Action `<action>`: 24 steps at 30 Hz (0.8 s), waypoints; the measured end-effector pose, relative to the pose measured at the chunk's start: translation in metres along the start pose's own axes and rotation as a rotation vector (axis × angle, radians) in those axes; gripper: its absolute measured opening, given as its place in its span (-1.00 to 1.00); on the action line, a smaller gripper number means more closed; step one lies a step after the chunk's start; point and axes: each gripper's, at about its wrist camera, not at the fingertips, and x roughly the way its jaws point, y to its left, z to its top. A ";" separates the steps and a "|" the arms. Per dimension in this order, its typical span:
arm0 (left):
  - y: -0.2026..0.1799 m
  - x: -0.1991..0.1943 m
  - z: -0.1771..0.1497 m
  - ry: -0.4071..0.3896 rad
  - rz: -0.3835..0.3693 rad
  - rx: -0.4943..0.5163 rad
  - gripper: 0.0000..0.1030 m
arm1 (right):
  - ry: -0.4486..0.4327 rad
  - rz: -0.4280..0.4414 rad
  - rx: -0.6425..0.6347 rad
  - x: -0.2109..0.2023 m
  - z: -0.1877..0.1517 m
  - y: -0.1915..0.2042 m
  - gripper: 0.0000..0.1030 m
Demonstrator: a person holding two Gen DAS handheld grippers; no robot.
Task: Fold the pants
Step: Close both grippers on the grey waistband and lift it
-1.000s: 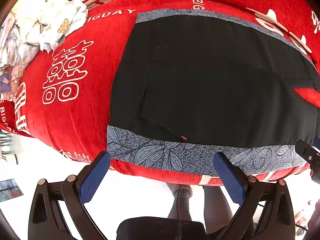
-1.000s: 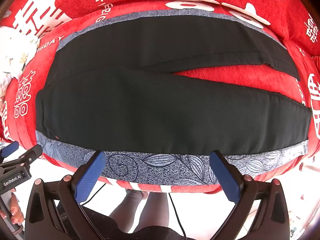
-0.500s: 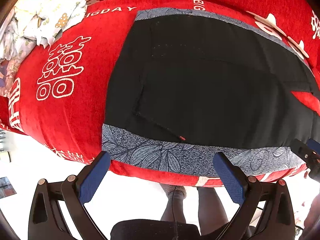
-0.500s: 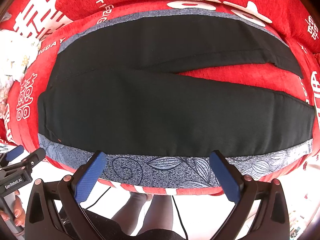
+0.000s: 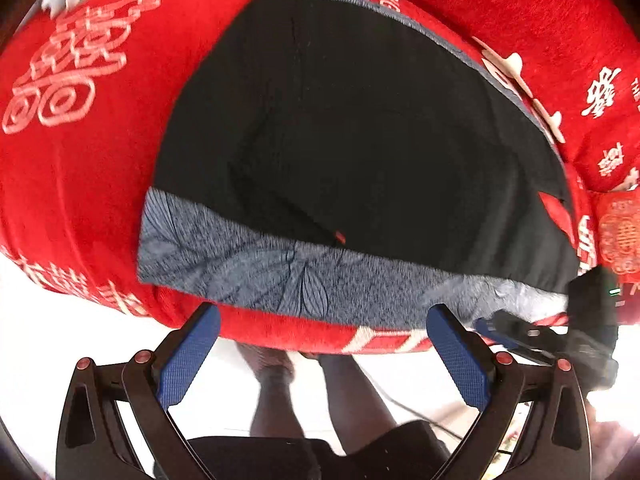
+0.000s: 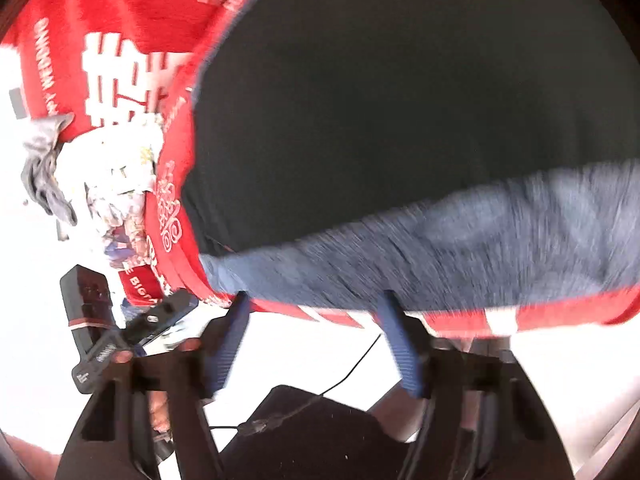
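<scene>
Smooth matte black pants (image 5: 360, 132) lie flat on grey leaf-print cloth (image 5: 288, 276); left hand-held gripper (image 5: 324, 344) wide, empty; right hand-held gripper (image 6: 316, 340), earlier fully open, closing on nothing.

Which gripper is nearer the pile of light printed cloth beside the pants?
Left. The left gripper hovers off the bed edge at the end nearest the cloth pile. The right gripper, its jaws closing on nothing, sits farther along the pants.
</scene>
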 end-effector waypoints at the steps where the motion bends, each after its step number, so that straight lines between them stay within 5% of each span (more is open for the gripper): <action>1: 0.003 0.002 -0.002 0.006 -0.019 -0.004 1.00 | 0.005 0.017 0.029 0.005 -0.004 -0.012 0.28; 6: 0.012 0.012 -0.010 0.022 -0.063 -0.011 1.00 | -0.023 0.095 0.074 0.013 -0.009 -0.039 0.29; 14: 0.017 0.031 -0.014 0.039 -0.133 -0.049 1.00 | -0.040 0.292 0.081 0.038 0.000 -0.029 0.29; 15: 0.019 0.033 -0.014 0.041 -0.142 -0.063 1.00 | -0.041 0.298 0.088 0.040 0.000 -0.027 0.23; 16: 0.021 0.035 -0.015 0.044 -0.155 -0.083 1.00 | -0.043 0.308 0.093 0.041 0.000 -0.019 -0.15; 18: 0.026 0.038 -0.018 0.048 -0.197 -0.126 1.00 | -0.061 0.341 0.094 0.036 0.000 -0.007 -0.51; 24: 0.031 0.038 0.000 -0.037 -0.295 -0.239 0.98 | -0.090 0.412 0.030 0.011 0.002 0.018 -0.56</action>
